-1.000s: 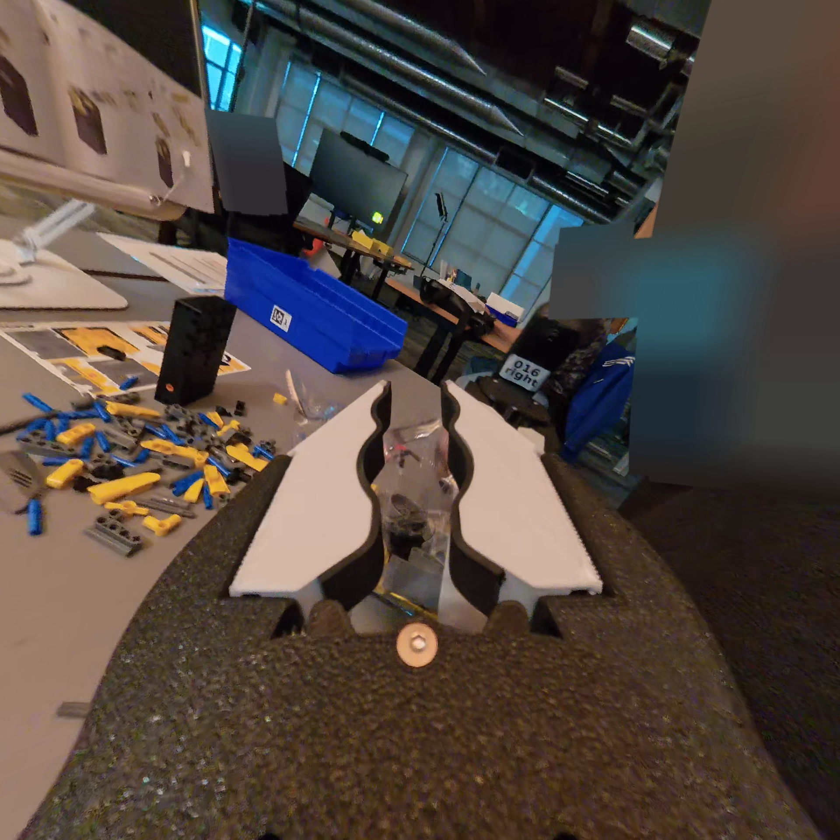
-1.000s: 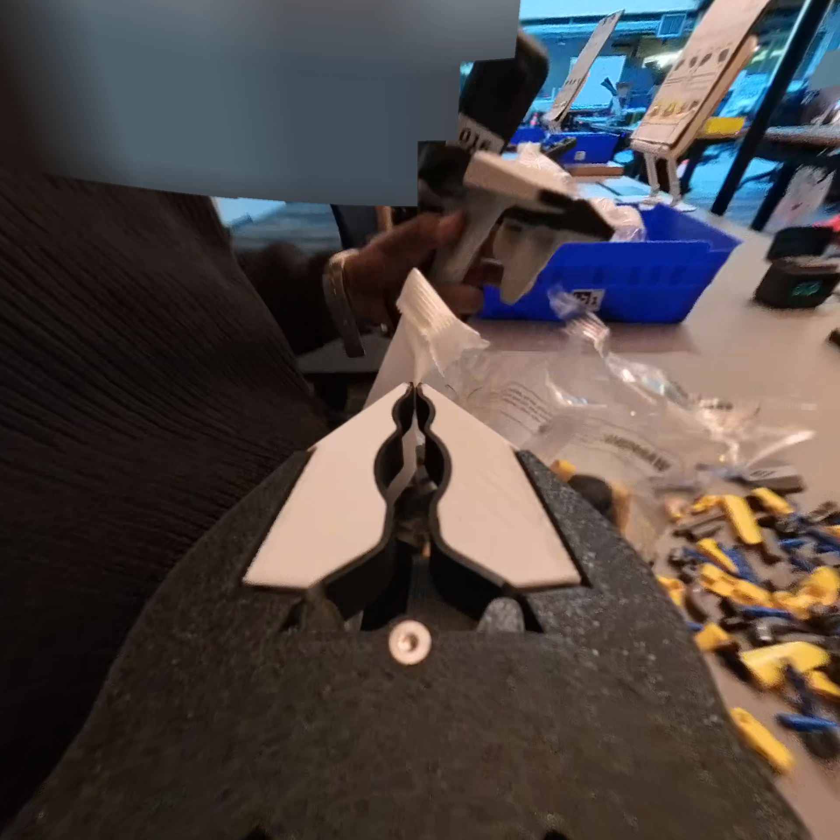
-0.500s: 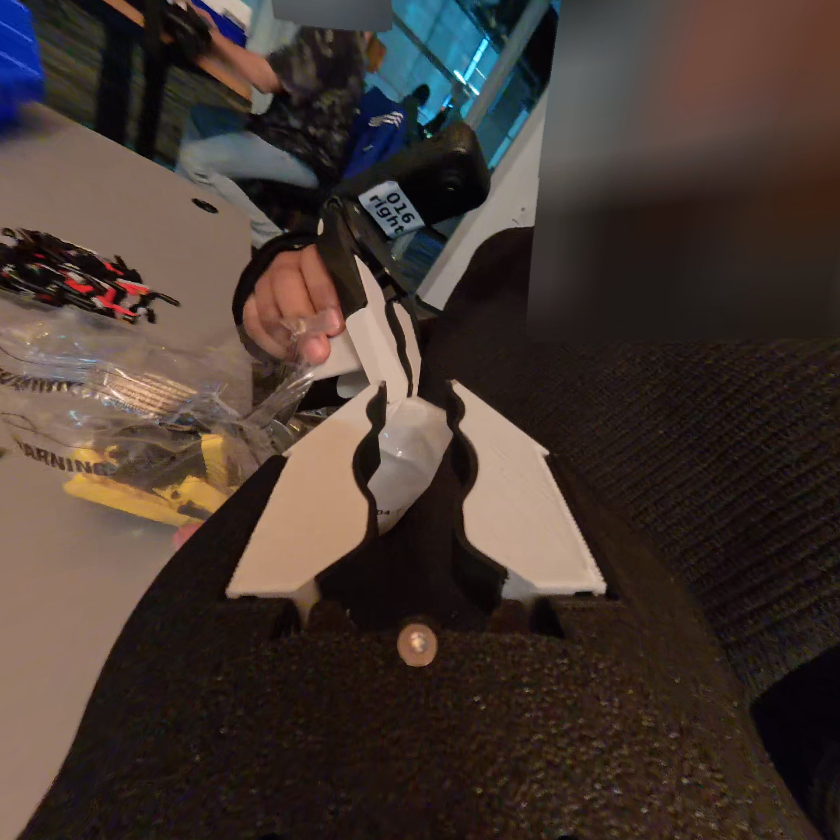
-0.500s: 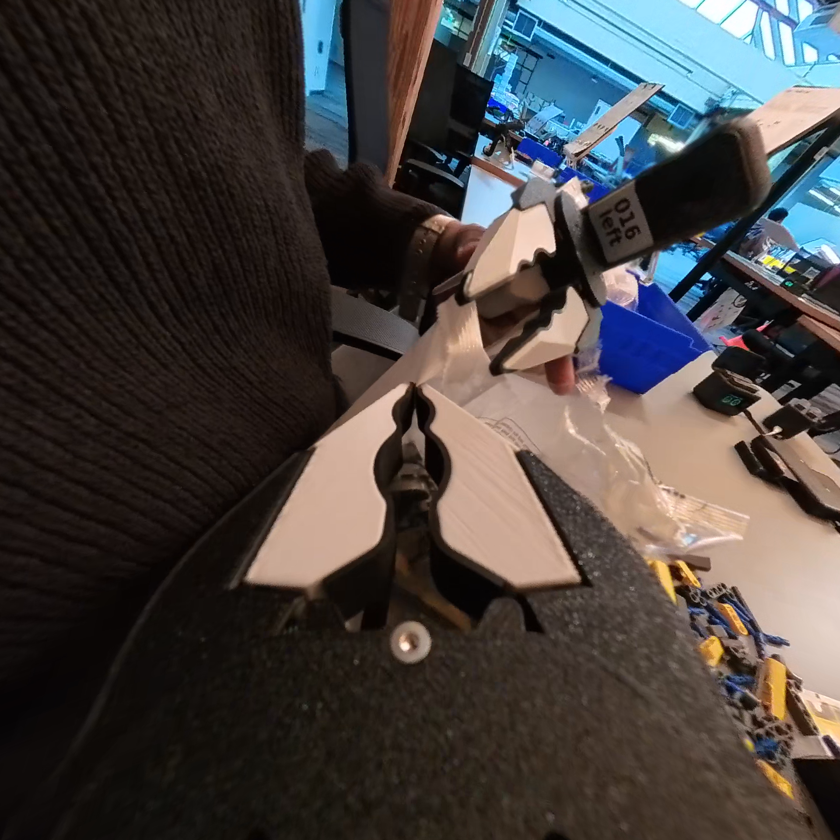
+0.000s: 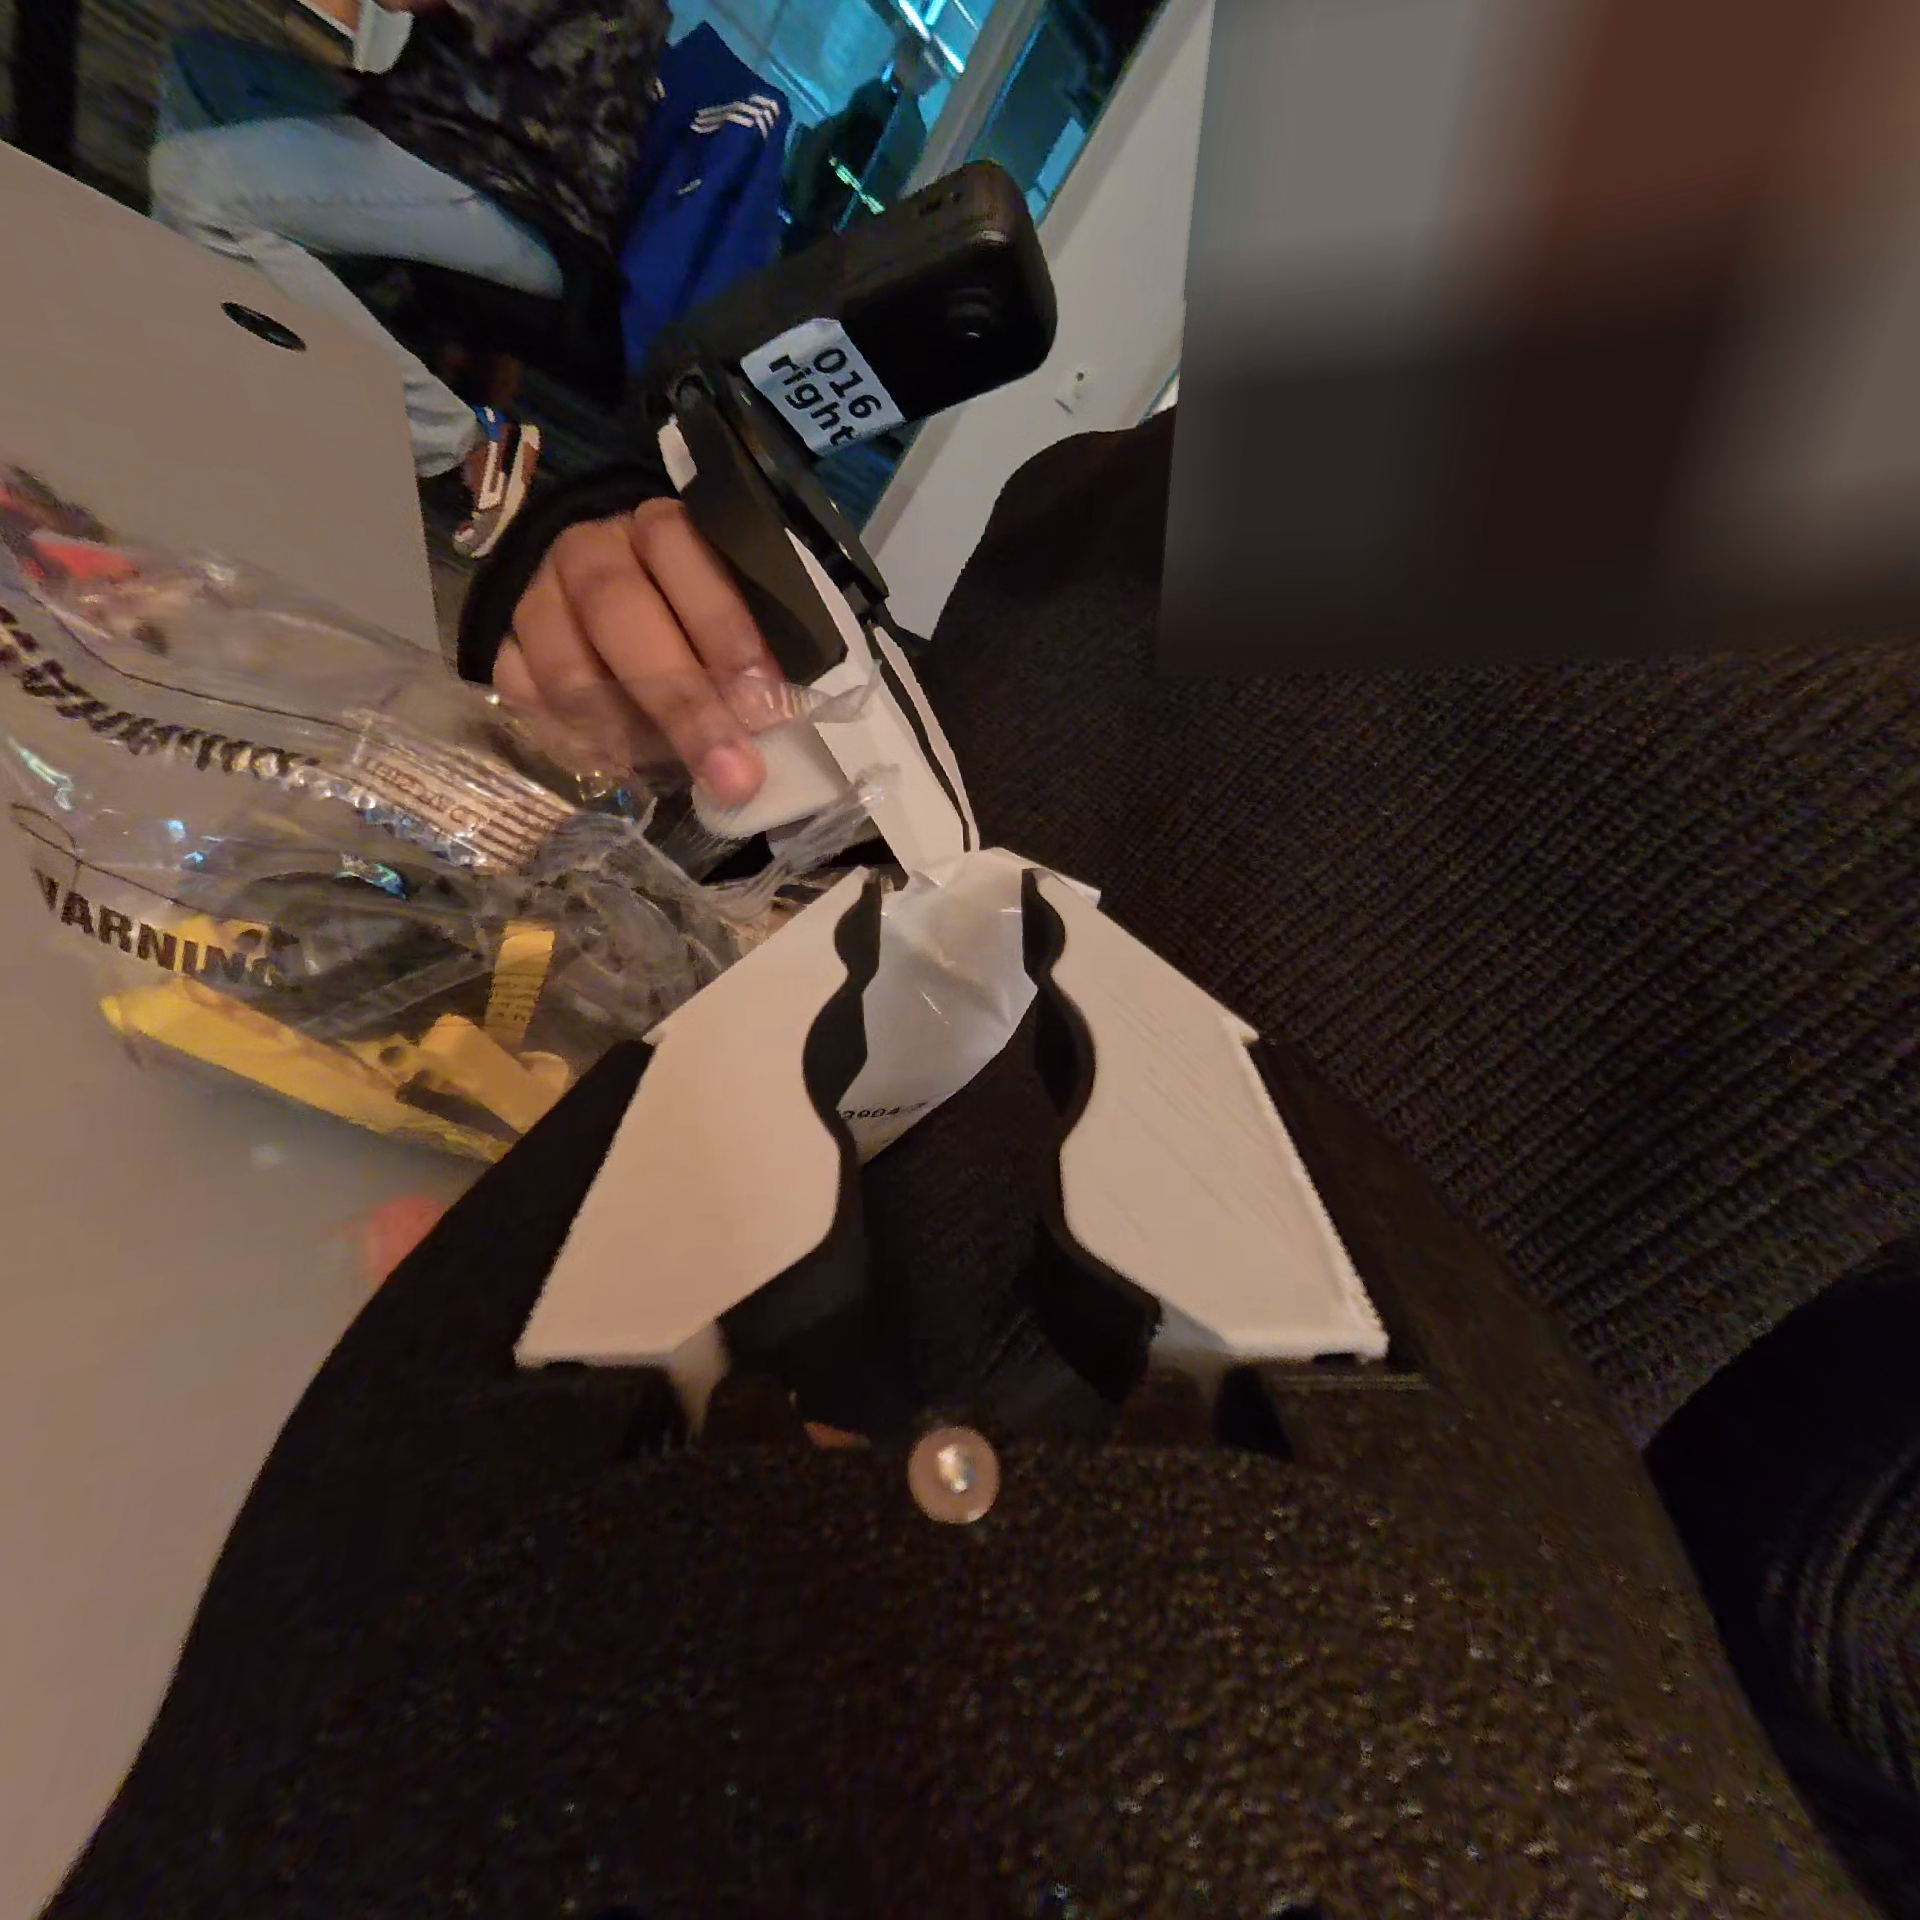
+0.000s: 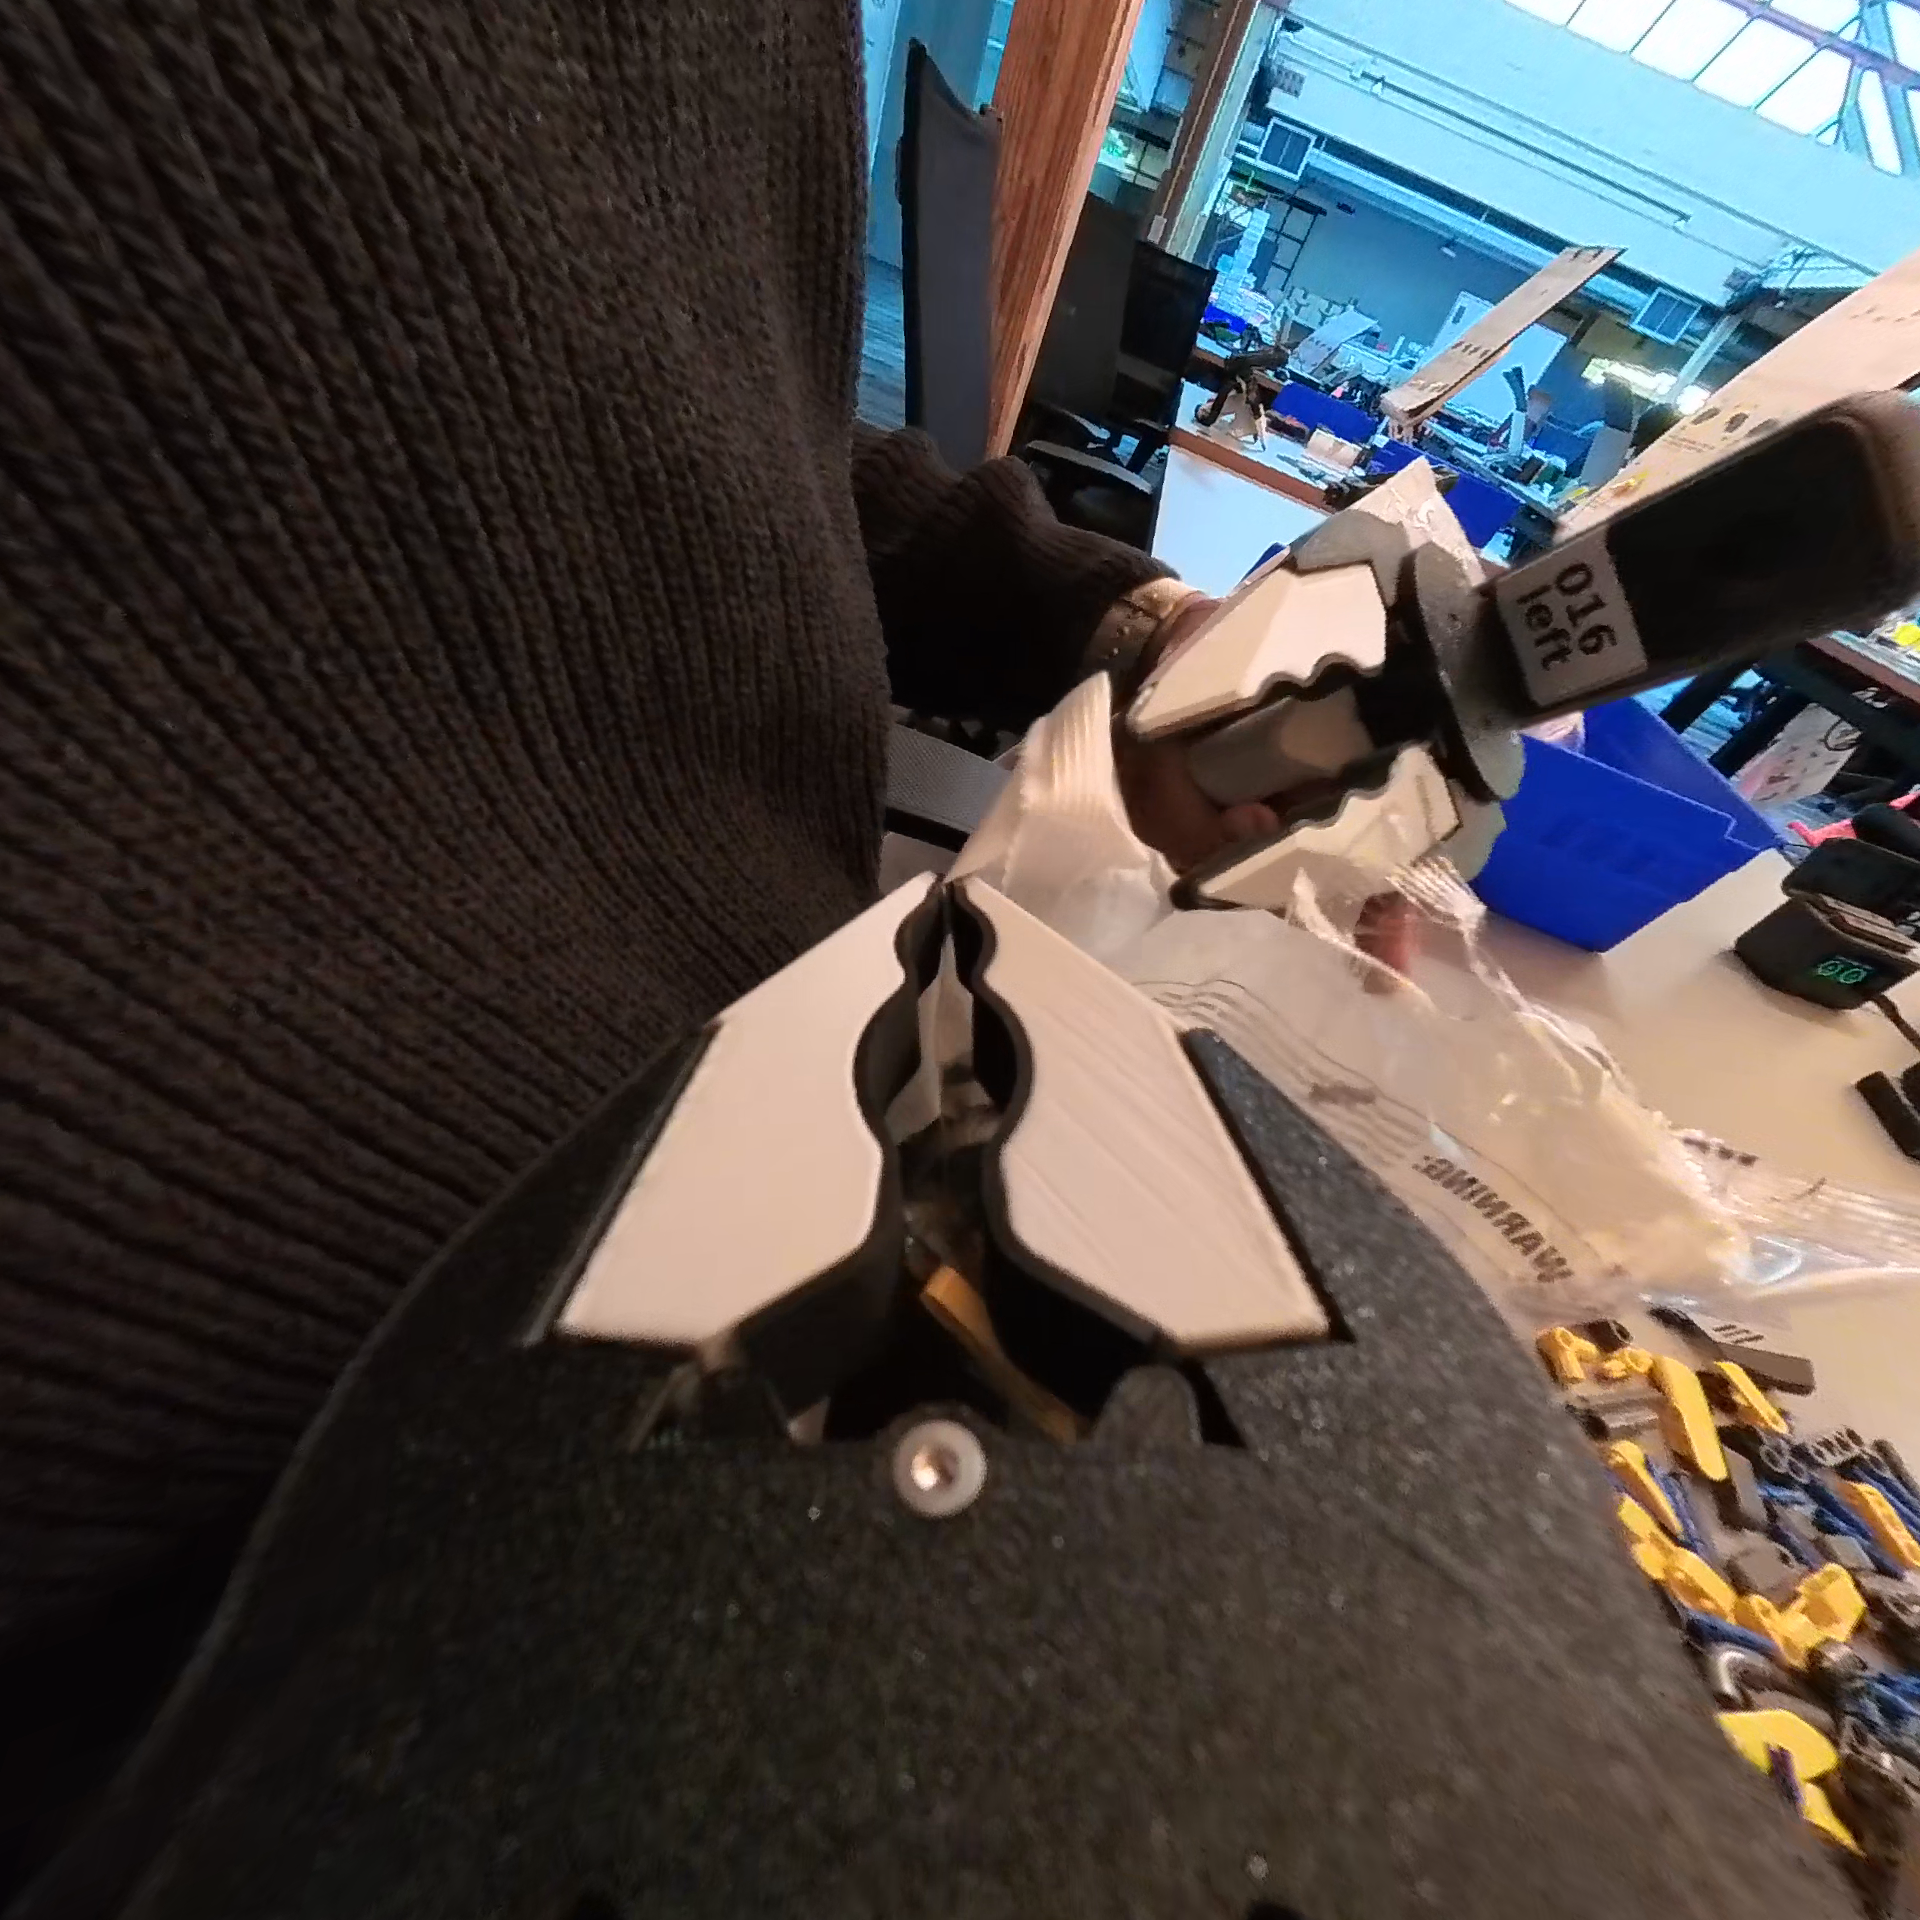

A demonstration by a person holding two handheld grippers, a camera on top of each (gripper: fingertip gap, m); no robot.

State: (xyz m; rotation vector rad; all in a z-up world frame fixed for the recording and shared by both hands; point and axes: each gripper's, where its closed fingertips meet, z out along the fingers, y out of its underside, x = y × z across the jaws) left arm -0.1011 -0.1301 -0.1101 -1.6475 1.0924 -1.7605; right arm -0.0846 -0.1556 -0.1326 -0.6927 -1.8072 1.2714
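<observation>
Between both tools, the bag point(image 5: 940, 977) hung taut: right gripper point(image 6: 948, 902) pinched its white edge, left gripper point(image 5: 948, 883) stood spread around it, likely to steady it above the bricks point(image 6: 1714, 1558).

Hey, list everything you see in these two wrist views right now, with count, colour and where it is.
plastic bag: one, clear with a white edge, on the table, yellow and black parts inside
loose building pieces: many, yellow, blue and black, heaped on the table beside the bag
bin: one, blue, far side of the table
small device: one, black with a green display, near the bin
table: one, grey
sweater: one, dark knit, on the person
right hand: one, gripping the right claw's handle
left claw: one, white fingers, open, bag's white edge between them
right claw: one, white fingers, shut on the bag's white edge
</observation>
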